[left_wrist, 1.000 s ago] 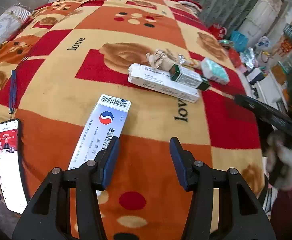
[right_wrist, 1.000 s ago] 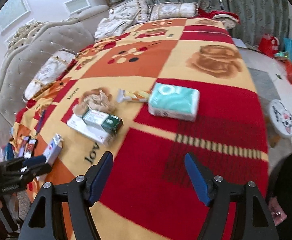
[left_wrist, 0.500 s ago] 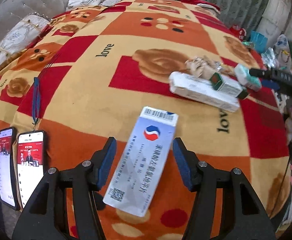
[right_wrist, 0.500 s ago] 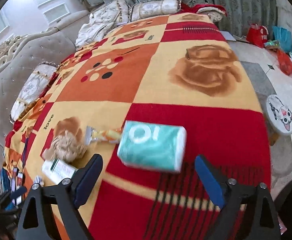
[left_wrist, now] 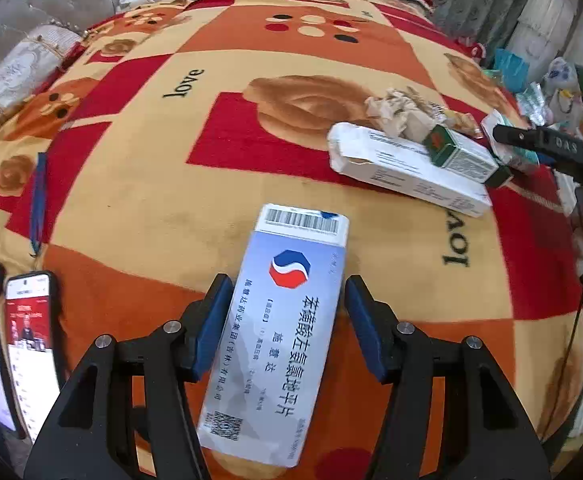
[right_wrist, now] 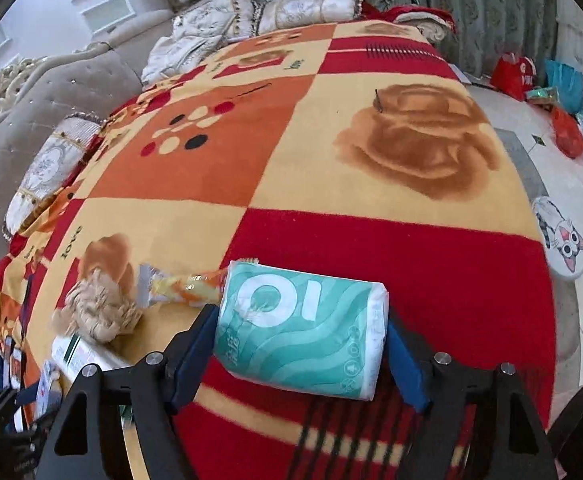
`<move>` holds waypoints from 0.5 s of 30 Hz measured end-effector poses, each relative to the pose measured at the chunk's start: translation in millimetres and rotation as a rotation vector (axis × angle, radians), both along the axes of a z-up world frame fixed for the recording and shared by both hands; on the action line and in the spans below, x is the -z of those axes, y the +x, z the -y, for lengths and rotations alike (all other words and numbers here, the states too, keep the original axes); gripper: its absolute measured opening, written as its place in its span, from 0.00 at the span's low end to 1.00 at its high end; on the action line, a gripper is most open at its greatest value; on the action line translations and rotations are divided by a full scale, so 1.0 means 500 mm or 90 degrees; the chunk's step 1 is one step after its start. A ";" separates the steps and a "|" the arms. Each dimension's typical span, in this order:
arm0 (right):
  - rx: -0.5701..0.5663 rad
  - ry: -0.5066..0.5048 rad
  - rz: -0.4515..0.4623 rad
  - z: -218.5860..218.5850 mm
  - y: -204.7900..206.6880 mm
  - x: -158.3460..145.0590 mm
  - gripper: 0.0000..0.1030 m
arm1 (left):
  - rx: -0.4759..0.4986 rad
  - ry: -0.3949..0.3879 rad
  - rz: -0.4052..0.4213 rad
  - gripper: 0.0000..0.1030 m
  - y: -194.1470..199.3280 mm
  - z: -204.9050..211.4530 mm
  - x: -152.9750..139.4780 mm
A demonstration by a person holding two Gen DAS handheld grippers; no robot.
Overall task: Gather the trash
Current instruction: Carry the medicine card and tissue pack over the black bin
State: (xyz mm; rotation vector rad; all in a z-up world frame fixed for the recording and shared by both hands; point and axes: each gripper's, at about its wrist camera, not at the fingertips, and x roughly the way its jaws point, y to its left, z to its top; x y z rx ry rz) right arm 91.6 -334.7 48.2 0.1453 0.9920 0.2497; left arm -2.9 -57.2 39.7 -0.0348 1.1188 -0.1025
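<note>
A long blue-grey medicine box (left_wrist: 291, 320) lies flat on the patterned blanket (left_wrist: 139, 184). My left gripper (left_wrist: 287, 284) is open and straddles it, with the blue pads close beside its long sides. A teal tissue pack (right_wrist: 303, 328) sits between the fingers of my right gripper (right_wrist: 301, 320). Those jaws are closing and both pads touch the pack's ends. In the left wrist view my right gripper (left_wrist: 551, 148) reaches in from the right edge. A crumpled paper ball (right_wrist: 95, 308) and an orange snack wrapper (right_wrist: 179, 288) lie left of the pack.
A long white box (left_wrist: 407, 172) with a small green-and-white box (left_wrist: 463, 156) on top lies beside the paper ball (left_wrist: 399, 112). Two lit phones (left_wrist: 31, 352) rest at the blanket's near left edge. A round cat stool (right_wrist: 563, 240) and bags (right_wrist: 567, 132) stand on the floor.
My left gripper shifted over the medicine box, which now lies between its fingers. My right gripper advanced to the tissue pack, spread wide, then narrowed onto it.
</note>
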 end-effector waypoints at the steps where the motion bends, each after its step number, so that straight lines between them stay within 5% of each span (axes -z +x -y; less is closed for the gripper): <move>1: -0.002 -0.001 0.008 0.003 -0.010 -0.007 0.72 | -0.002 -0.004 -0.002 0.48 -0.001 0.000 -0.001; 15: -0.022 -0.016 0.054 0.048 -0.211 -0.062 0.72 | 0.052 -0.031 0.047 0.45 -0.047 0.103 -0.085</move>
